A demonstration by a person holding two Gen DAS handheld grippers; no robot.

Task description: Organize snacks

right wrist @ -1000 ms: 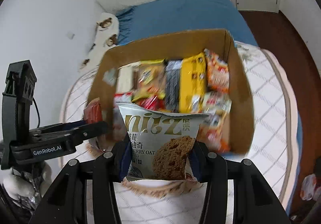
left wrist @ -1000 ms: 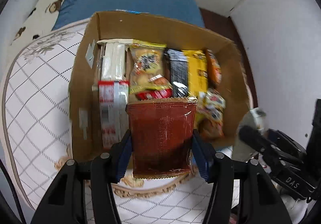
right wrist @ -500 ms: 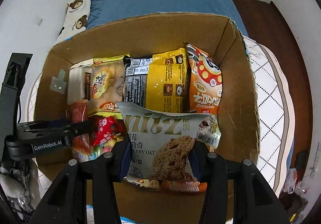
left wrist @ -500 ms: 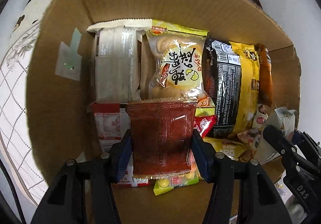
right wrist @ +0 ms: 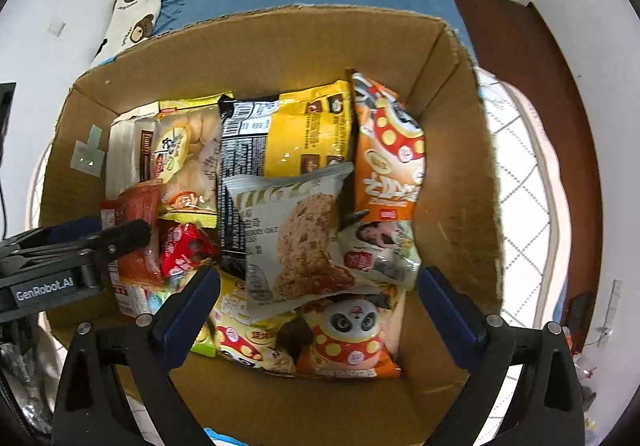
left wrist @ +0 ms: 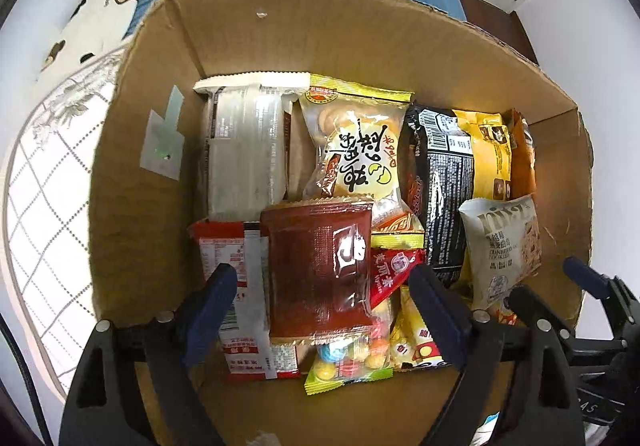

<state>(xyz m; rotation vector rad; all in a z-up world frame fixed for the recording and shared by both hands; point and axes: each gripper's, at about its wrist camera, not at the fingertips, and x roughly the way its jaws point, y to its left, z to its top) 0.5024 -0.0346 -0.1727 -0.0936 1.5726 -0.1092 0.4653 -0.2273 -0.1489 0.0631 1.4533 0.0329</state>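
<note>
Both tools gape, left tool (left wrist: 320, 294) over the brown packet (left wrist: 318, 266), right tool (right wrist: 318, 294) over the cookie bag (right wrist: 294, 238); light, crinkly, slippery packs, best pinched at sealed edges.

Snack packets crowded the cardboard box (right wrist: 460, 150) floor wall to wall; bare cardboard showed only along the near wall. The left gripper (right wrist: 120, 234) blocked the box's left side.

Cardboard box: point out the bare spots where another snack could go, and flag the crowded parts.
Bare floor shows along the near wall of the cardboard box, in front of the candy pack, and in a strip between the orange mushroom bag and the right wall. The middle is crowded: the brown packet and oat cookie bag lie on overlapping packs.
</note>
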